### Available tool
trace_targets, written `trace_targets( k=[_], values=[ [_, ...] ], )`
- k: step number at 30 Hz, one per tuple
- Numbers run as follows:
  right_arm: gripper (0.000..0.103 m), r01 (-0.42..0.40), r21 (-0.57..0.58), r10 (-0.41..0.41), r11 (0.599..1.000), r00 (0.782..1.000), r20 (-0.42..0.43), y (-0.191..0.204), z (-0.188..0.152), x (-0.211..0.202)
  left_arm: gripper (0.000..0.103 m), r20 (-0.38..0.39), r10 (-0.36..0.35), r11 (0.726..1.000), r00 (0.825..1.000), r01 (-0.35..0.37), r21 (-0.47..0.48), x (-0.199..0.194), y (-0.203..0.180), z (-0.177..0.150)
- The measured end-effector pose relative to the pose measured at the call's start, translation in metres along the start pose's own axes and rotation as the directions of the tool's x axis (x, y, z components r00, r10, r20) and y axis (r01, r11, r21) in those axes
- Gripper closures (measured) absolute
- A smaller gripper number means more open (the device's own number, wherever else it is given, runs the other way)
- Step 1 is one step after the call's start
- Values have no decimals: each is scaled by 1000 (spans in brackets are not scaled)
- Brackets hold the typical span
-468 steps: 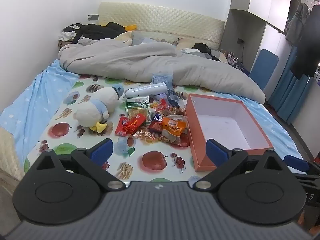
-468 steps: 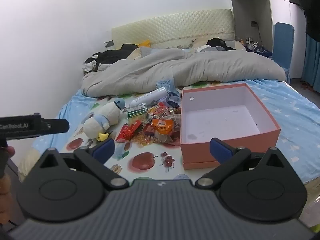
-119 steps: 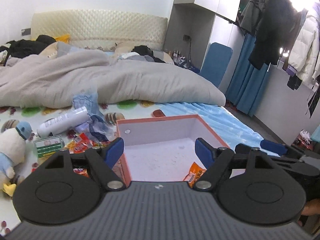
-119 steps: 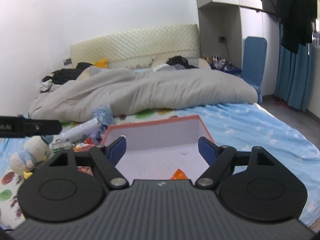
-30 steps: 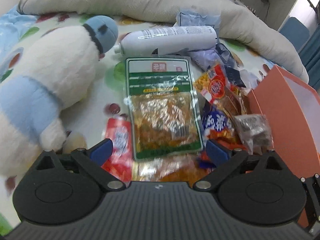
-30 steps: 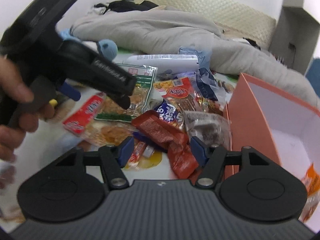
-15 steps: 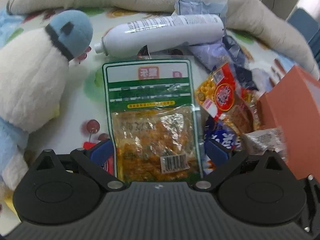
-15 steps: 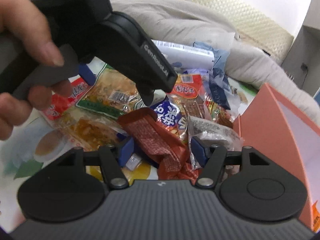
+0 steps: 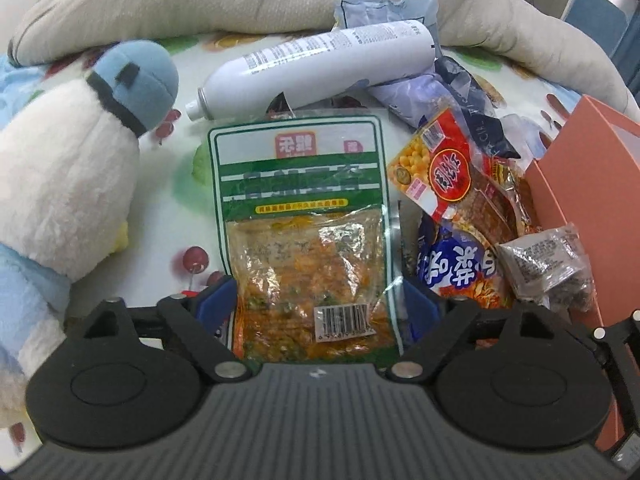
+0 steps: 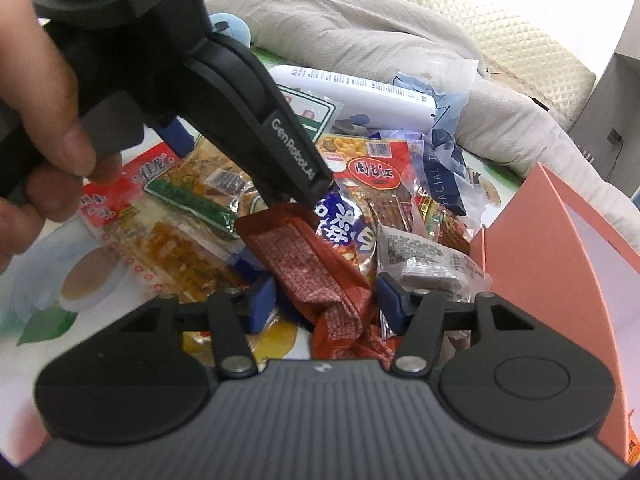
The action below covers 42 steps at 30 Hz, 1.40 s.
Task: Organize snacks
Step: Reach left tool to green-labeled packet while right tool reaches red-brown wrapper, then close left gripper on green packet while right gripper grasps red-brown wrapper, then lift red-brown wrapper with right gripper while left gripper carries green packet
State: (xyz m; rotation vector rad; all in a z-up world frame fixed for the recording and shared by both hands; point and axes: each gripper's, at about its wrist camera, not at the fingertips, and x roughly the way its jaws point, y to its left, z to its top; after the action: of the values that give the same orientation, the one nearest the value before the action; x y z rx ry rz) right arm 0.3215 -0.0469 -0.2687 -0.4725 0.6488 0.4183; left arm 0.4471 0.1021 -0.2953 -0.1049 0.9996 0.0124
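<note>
A pile of snack packets lies on the fruit-print sheet beside an open orange box. My left gripper straddles the near end of a green packet of orange filling. Its jaws are closing, with the blue pads at the packet's two side edges and no squeeze showing. My right gripper is lowered over a red-brown wrapper. Its jaws are also closing, the wrapper lies between the pads, and slim gaps remain. In the right wrist view a hand holds the left gripper over the green packet.
A white spray can and a plush toy lie beside the pile, with a grey duvet behind. A blue-white packet, a red-yellow packet and a small grey packet crowd against the orange box wall.
Both grippers came down closer to the pile. The left pads drew in to the green packet's edges. The right pads narrowed around the red-brown wrapper.
</note>
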Motion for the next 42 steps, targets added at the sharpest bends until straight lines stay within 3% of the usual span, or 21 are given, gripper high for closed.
trace_targets(
  k=[6, 13, 21, 42],
  values=[
    [47, 1, 14, -1, 1000, 1000, 10, 0, -1, -15, 28, 16, -6, 1000, 1000, 6, -9, -20, 3, -1],
    [47, -5, 58, 3, 998, 1000, 26, -3, -3, -38, 35, 18, -29, 999, 999, 30, -13, -48, 5, -13],
    [48, -19, 111, 13, 994, 999, 49, -3, -11, -74, 36, 18, -40, 998, 999, 41, -43, -85, 8, -41],
    [47, -65, 264, 64, 962, 998, 16, -9, -67, -164, 36, -73, -84, 993, 994, 77, -88, -157, -15, -164]
  ],
)
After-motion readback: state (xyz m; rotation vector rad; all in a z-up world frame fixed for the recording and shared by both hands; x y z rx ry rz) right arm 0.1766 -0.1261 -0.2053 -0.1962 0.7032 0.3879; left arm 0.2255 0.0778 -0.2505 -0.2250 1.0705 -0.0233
